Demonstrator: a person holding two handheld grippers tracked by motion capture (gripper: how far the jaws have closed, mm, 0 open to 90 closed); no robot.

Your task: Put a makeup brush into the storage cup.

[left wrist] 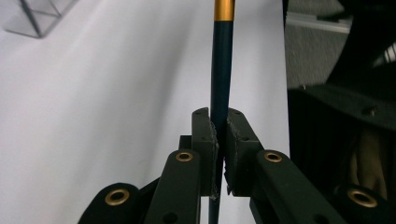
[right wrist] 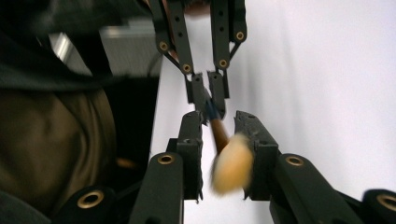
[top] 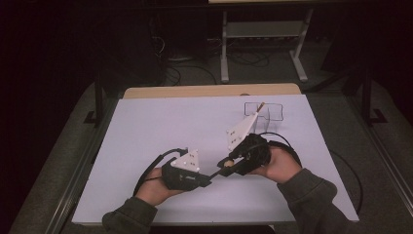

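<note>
Your left hand-held gripper (left wrist: 219,140) is clamped on the dark handle of the brush (left wrist: 220,70), so that half of the job looks done: the pads (left wrist: 205,135) press the stem from both sides, and the gold ferrule runs on past them toward the far end. In the high view the brush (top: 217,171) bridges the gap between your 2 hands, held above the white surface (top: 146,126) and not resting on it.

Your right hand-held gripper (right wrist: 219,140) is not yet gripping. Its jaws stand partly apart around the bristle end, and the pale tuft of the brush (right wrist: 232,165) sits between them, blurred, close against the right-hand pad (right wrist: 254,140); whether it touches that pad I cannot tell. The other pad stands clear of the tuft. The same view shows your left hand-held gripper (right wrist: 208,100) farther off, shut on the stem.

What is left, as I read it: this looks like a hand-over from left to right, with only the first grip secured. You would want the right jaws to close on the ferrule or handle rather than the soft tuft (bristles give and slip), then the left to let go. The clear holder (top: 265,113) at the far right of the surface, with 1 stick already standing in it, is a likely destination, and the brush is well apart from it.
</note>
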